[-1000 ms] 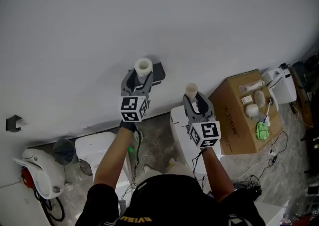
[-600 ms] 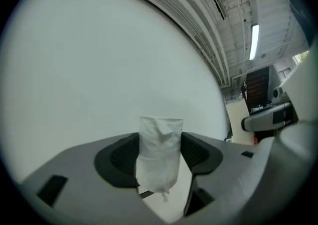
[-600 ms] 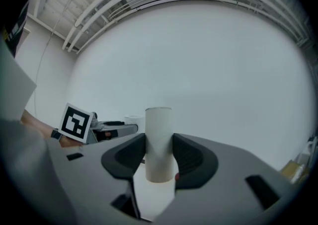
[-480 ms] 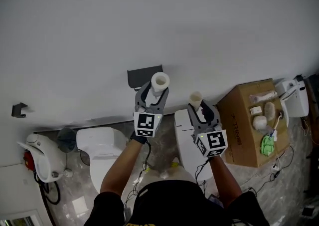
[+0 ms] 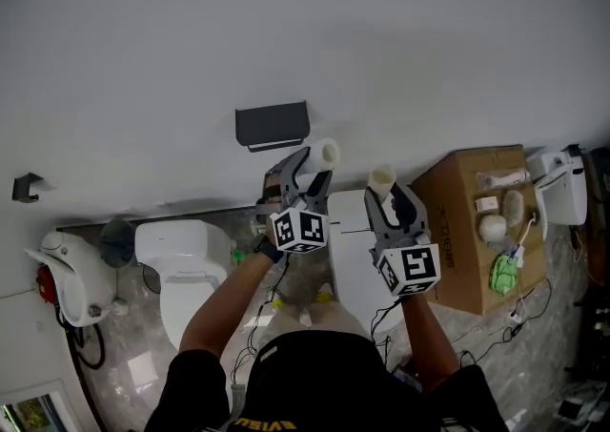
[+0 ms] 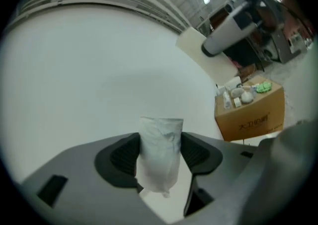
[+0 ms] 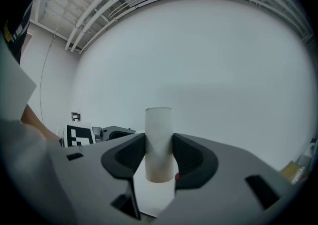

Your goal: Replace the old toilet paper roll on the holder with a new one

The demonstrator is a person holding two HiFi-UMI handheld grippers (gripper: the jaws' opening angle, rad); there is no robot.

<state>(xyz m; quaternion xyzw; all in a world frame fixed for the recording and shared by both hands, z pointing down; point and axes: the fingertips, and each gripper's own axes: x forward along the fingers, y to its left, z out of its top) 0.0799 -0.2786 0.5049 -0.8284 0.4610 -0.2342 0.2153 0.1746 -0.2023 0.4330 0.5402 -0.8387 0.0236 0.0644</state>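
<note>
The black wall holder hangs bare on the white wall. Below and right of it, my left gripper is shut on a thin, almost used-up white paper roll, which tilts to the right. In the left gripper view the roll stands pinched between both pads of the left gripper, with a loose scrap at its lower end. My right gripper is shut on a bare cardboard tube, held upright. The right gripper view shows the tube clamped in the right gripper, facing the plain wall.
A white toilet stands below left, with a small bin and a white appliance beside it. Another white fixture sits between my arms. An open cardboard box with small items stands at the right. A black hook is on the wall.
My left gripper has drawn the thin roll off the holder, down and to the right, and rolled so the roll now tilts. The holder now shows bare. The right gripper shifted only slightly.
</note>
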